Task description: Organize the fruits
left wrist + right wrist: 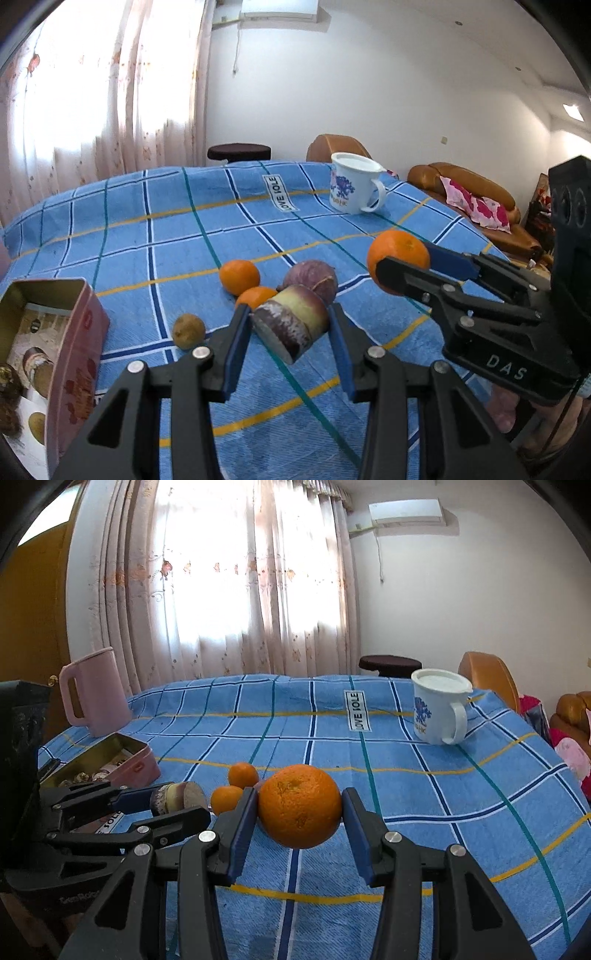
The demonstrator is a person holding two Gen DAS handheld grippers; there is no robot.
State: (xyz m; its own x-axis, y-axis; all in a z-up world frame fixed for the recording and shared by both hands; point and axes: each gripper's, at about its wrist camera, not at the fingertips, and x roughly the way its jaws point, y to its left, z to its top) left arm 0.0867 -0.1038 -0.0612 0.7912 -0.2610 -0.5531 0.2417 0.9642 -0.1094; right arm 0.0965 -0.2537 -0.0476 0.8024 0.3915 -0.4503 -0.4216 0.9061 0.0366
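My left gripper [290, 325] is shut on a short piece of sugarcane [291, 323], purple and pale green, held just above the blue checked cloth. My right gripper [300, 808] is shut on a large orange [300, 805], also lifted off the cloth; the same orange [398, 254] and right gripper [402, 264] show at the right of the left wrist view. On the cloth behind lie two small oranges [239, 277] [255, 296], a purple round fruit [312, 278] and a small brown fruit [188, 331]. The sugarcane [179, 797] in the left gripper [173, 805] appears at the left of the right wrist view.
An open pink tin [79, 334] holding small items stands at the left. A white mug [352, 182] stands at the far side of the table, a pink kettle [92, 698] at the far left. A brown sofa [476, 206] lies beyond the table's right edge.
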